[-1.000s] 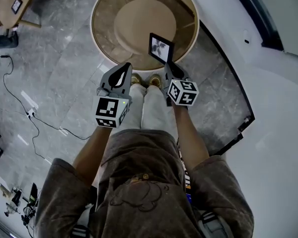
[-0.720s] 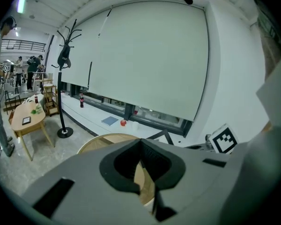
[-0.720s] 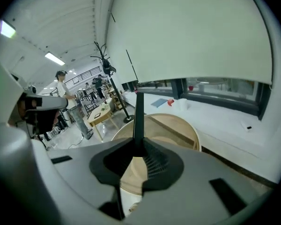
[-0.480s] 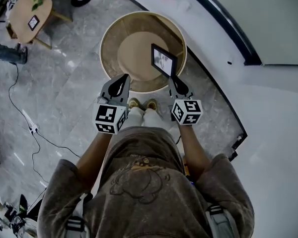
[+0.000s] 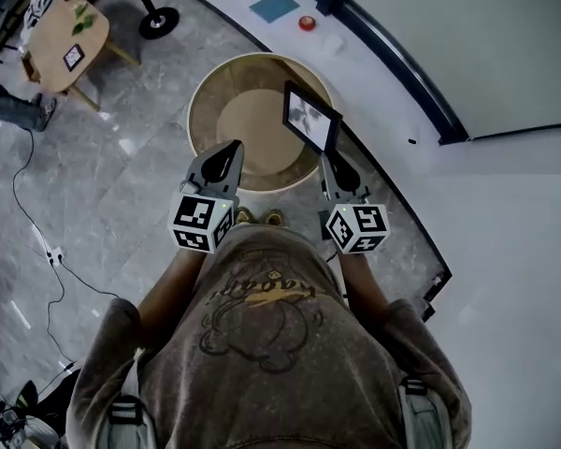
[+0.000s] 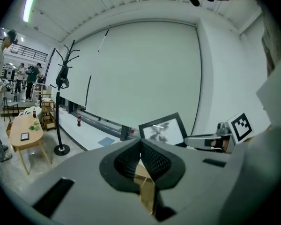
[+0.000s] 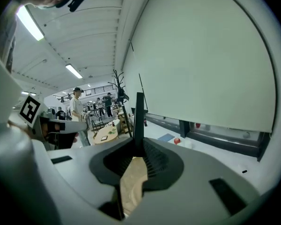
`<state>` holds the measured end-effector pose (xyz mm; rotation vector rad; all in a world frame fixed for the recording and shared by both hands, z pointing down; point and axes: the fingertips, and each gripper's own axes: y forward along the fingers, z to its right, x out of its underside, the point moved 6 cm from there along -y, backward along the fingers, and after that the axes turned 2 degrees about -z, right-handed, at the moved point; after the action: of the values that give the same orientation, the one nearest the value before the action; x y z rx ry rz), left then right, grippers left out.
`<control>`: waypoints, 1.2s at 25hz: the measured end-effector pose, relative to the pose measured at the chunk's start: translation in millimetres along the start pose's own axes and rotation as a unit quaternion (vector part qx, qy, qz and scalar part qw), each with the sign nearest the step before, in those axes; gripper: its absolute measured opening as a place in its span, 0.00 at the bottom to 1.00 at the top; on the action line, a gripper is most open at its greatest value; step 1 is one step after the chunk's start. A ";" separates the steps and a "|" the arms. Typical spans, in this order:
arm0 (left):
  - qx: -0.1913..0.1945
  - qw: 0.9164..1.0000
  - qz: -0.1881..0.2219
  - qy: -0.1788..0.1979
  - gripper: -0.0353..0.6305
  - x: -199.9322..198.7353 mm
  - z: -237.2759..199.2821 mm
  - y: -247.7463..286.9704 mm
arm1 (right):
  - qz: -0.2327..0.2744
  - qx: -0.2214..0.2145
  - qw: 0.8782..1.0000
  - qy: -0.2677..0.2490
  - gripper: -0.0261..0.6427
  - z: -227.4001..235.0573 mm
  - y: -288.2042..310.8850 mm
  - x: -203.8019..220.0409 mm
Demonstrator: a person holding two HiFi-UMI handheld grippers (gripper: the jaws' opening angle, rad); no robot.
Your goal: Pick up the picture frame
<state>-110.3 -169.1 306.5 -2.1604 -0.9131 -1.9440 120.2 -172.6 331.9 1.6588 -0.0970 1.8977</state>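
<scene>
You are clamping the picture frame [image 5: 310, 116] by its lower edge in your right gripper [image 5: 325, 157], holding it upright over the round table [image 5: 201, 92], your left gripper [image 5: 232, 150] hanging closed and empty alongside

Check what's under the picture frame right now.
The right gripper holds the picture frame above the round table: bare tan top shows below. The frame hides part of the table's rim and top; can't check there.
</scene>
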 end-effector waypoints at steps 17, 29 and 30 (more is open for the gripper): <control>-0.001 0.999 0.032 0.014 0.08 -10.7 3.3 -11.3 | 0.059 -0.013 0.998 -0.024 0.16 -29.1 -19.8 -32.4; 0.001 0.999 0.030 0.019 0.08 -11.7 -1.9 -10.6 | 0.067 -0.008 0.997 -0.027 0.16 -32.4 -17.5 -32.9; 0.001 0.999 0.030 0.019 0.08 -11.4 -2.3 -11.0 | 0.068 -0.008 0.997 -0.027 0.16 -32.9 -17.4 -32.7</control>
<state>-117.8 -165.3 292.9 -2.1165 -0.8348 -1.9484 100.8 -157.0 289.1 1.7312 -0.2524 1.9454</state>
